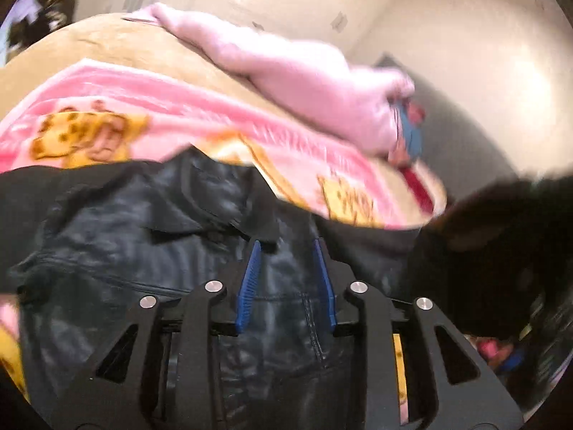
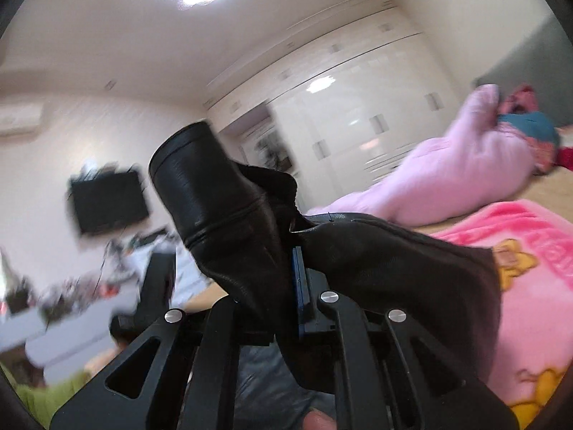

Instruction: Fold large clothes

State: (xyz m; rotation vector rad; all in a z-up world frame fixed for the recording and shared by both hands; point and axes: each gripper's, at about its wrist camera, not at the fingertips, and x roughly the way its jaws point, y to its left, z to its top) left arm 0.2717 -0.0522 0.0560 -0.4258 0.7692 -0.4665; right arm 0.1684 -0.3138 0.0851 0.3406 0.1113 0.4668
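A black leather jacket (image 1: 143, 243) lies spread on a pink cartoon blanket (image 1: 143, 107) on the bed, collar toward the far side. My left gripper (image 1: 288, 247) hovers just over the jacket's front, its blue fingers (image 1: 249, 283) apart with nothing between them. My right gripper (image 2: 292, 258) is shut on the jacket's black sleeve (image 2: 222, 197) and holds it lifted in the air, cuff end pointing up. The lifted sleeve also shows in the left wrist view (image 1: 501, 251) as a dark blur at the right.
A pale pink garment (image 1: 286, 71) lies bunched at the far side of the bed, with a blue and red item (image 1: 412, 129) beside it. White wardrobes (image 2: 358, 107) stand behind. A wall television (image 2: 107, 200) and a cluttered desk (image 2: 71, 286) are at the left.
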